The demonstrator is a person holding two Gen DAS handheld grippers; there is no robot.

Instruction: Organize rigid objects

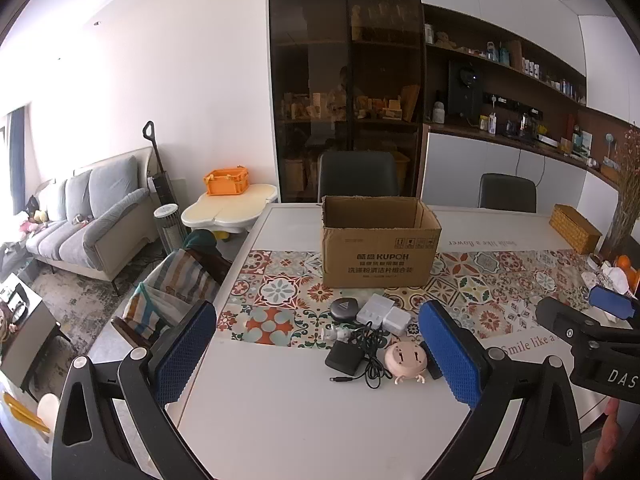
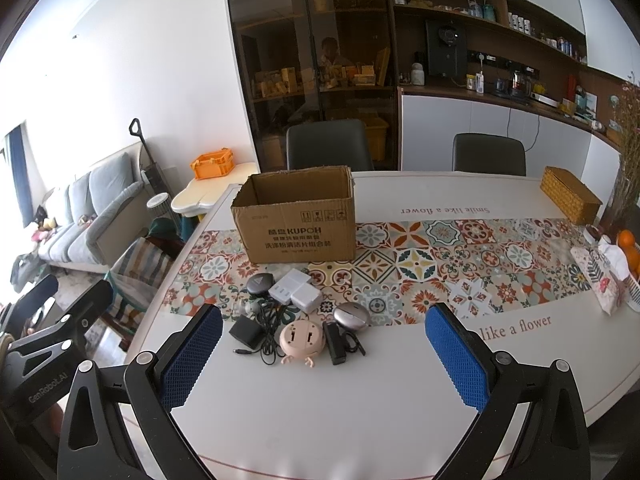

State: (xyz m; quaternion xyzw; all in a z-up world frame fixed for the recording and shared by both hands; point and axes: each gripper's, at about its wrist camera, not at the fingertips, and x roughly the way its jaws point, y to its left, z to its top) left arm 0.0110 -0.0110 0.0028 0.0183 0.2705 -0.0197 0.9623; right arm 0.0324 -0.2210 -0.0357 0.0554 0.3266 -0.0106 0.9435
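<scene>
An open cardboard box [image 1: 380,240] [image 2: 298,220] stands on the table's patterned runner. In front of it lies a cluster of small items: a black round case [image 1: 344,309] [image 2: 260,283], two white chargers [image 1: 384,314] [image 2: 295,295], a black adapter with cable [image 1: 346,356] [image 2: 247,332], a pink round device [image 1: 404,359] [image 2: 302,338], a silver oval case [image 2: 352,315] and a black block [image 2: 335,342]. My left gripper [image 1: 320,356] is open and empty, just short of the cluster. My right gripper [image 2: 324,356] is open and empty, also short of it.
A wicker box [image 1: 574,227] [image 2: 570,194] sits at the far right of the white table [image 2: 360,408]. A floral pouch [image 2: 600,280] and oranges [image 2: 628,246] lie at the right edge. Two dark chairs [image 2: 326,142] stand behind the table. A striped chair [image 1: 176,292] is at the left.
</scene>
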